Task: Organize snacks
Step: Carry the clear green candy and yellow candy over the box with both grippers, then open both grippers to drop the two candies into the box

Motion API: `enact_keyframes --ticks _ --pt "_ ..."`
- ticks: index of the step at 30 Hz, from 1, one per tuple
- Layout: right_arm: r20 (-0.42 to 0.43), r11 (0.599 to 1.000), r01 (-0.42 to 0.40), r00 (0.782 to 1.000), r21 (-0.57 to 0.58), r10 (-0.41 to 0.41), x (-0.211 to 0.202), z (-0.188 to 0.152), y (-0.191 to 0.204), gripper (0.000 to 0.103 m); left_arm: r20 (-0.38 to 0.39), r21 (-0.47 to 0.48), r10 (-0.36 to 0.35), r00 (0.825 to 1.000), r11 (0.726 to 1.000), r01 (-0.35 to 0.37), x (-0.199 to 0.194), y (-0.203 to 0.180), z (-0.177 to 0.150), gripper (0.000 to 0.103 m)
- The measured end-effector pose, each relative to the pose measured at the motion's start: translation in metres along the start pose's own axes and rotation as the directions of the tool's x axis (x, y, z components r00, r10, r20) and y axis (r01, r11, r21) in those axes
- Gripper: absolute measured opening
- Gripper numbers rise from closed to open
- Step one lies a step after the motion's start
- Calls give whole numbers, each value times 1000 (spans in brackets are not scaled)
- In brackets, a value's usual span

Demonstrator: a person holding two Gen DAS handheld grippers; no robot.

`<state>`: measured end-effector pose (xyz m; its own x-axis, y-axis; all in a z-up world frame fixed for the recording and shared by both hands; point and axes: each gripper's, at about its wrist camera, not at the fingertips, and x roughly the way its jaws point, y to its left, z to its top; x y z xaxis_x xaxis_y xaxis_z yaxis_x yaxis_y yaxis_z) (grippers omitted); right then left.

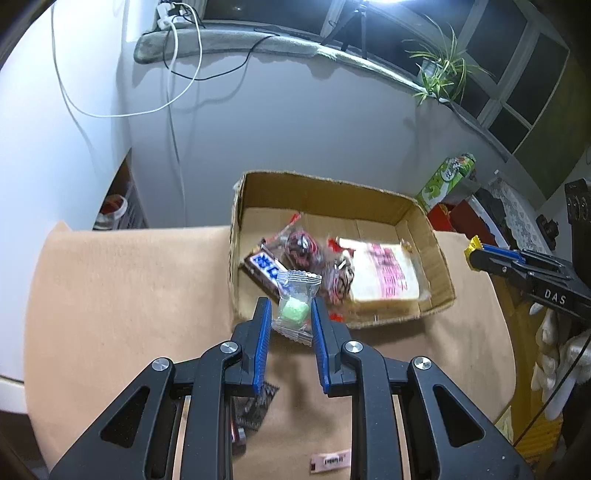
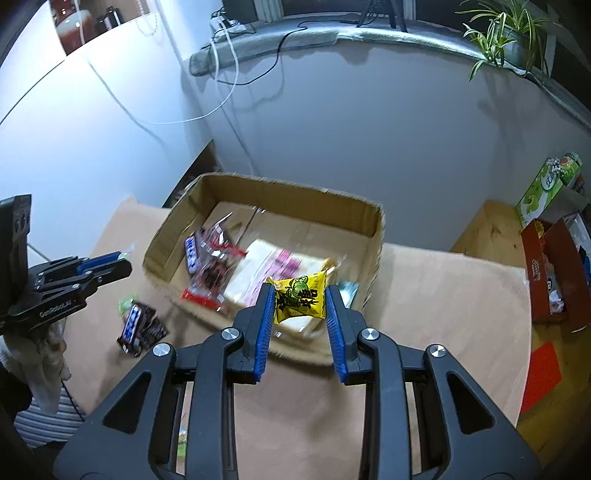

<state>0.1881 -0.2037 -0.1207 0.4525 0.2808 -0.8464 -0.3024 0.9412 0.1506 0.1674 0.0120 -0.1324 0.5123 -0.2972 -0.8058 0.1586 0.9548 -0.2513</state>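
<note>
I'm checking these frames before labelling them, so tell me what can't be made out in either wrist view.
- Left wrist view: the dark packet on the cloth is mostly hidden behind the left gripper.
- Right wrist view: the snacks in the cardboard box are motion-blurred; print unreadable.
- Right wrist view: the teal packet is half hidden behind the right gripper holding the yellow packet.

Spider plant on windowsill, white cable down wall, green carton beside table.

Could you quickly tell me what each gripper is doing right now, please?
Left gripper: shut on the clear packet with a green candy.
Right gripper: shut on the yellow snack packet.
</note>
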Motion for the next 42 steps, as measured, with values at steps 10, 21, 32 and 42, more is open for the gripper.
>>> enact_keyframes --ticks 10,21,32,42 --pt "-6 999 29 1000 20 -29 20 30 -21 29 5 4 11 1000 1000 -11 16 1 25 20" --pt "-46 999 39 998 24 -38 51 51 -29 29 -29 -1 25 999 1000 -25 41 3 38 20" --pt "-81 999 35 996 11 -34 69 55 -25 35 -55 2 20 998 1000 -20 55 2 42 21" --pt "-64 999 43 997 8 -43 63 55 -22 69 -66 -3 28 997 1000 -28 56 1 44 34"
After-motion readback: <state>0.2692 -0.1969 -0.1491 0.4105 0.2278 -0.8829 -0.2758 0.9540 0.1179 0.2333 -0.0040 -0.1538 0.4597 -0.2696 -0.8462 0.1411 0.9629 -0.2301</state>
